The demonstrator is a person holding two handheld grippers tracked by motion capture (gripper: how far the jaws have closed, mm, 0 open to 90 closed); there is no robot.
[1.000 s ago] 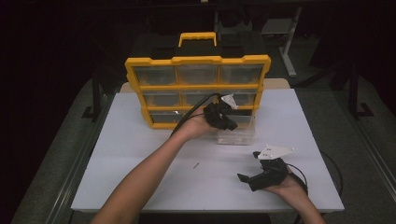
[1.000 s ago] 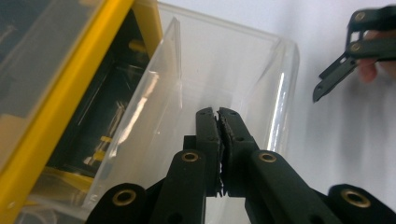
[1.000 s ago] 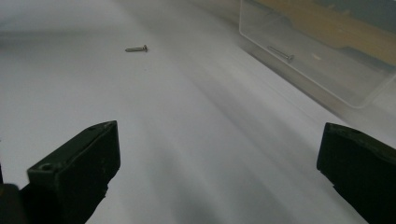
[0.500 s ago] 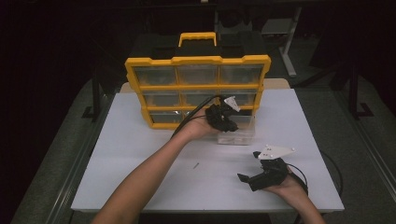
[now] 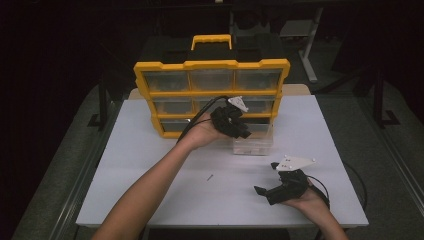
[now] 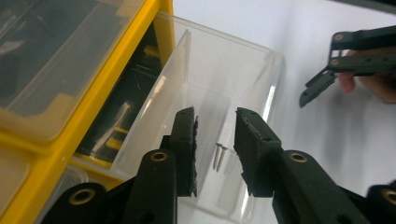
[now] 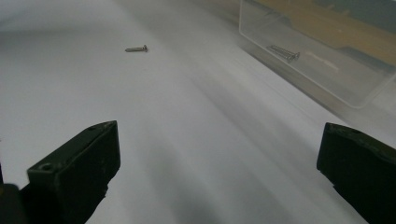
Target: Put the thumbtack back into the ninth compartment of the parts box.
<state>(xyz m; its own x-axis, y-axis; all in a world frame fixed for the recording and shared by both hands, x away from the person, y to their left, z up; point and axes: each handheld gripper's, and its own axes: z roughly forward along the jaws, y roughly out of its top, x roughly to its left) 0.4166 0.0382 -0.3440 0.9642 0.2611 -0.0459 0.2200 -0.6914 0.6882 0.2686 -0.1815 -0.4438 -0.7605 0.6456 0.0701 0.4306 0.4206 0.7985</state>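
Gripper on the left [image 6: 215, 140] hangs over the clear drawer [image 6: 243, 79] pulled out of the yellow organizer [image 5: 210, 95], jaws partly apart and empty; 2 screws [image 6: 218, 155] lie in the drawer directly between them, long axes running along the jaws. A loose screw [image 5: 210, 177] lies on the white tabletop [image 5: 150, 165], nearer the right gripper [image 5: 275, 190], which rests wide open and empty. No readable writing anywhere.
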